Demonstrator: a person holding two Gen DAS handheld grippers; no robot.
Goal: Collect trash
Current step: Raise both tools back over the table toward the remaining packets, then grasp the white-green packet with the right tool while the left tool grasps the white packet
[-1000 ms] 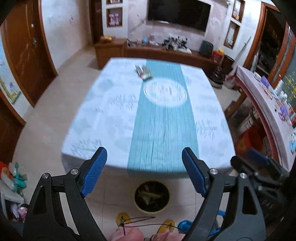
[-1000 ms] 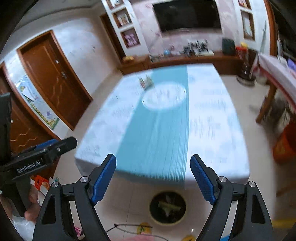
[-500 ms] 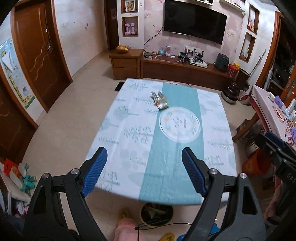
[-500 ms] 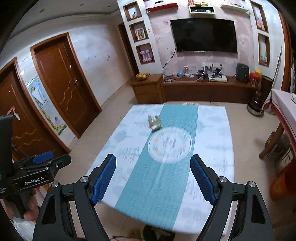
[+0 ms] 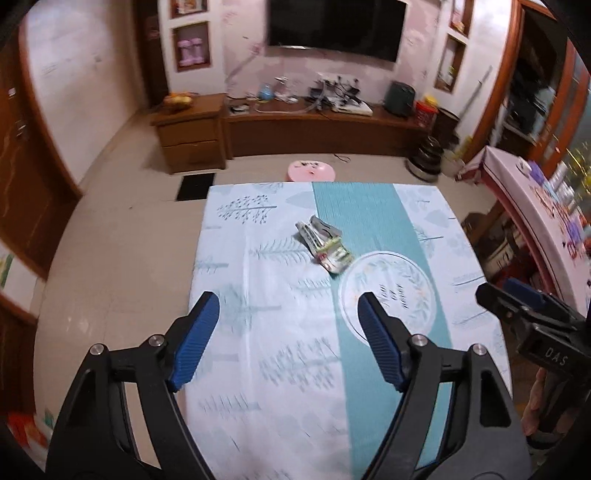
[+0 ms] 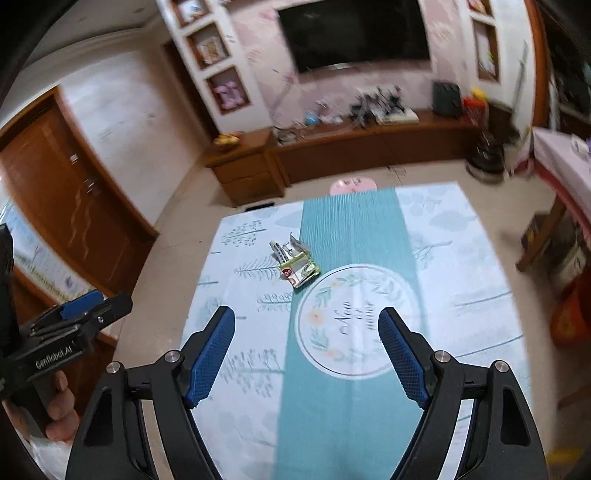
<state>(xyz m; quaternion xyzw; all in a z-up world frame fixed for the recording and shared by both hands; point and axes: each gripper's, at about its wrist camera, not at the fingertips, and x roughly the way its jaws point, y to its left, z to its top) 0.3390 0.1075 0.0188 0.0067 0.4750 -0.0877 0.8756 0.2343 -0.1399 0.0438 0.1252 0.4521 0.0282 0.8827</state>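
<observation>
Crumpled wrappers (image 5: 324, 244) at 12 o'clock: probably light foil, crushable; pinch the raised fold. Left gripper (image 5: 289, 329) wide, closing, empty; right gripper (image 6: 306, 345) wide, empty.

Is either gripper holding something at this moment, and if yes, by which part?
Nothing is held. The left gripper, its jaws closing, and the right gripper have nothing between them; the crumpled wrappers lie untouched on the table.

I'm looking into a home living room: a black flat-screen television (image 5: 335, 30) hangs on a pink papered wall above a long brown wooden media cabinet (image 5: 317, 129), and a table under a pale blue tree-printed tablecloth (image 6: 461, 258) fills the beige tiled floor (image 5: 122, 236).
</observation>
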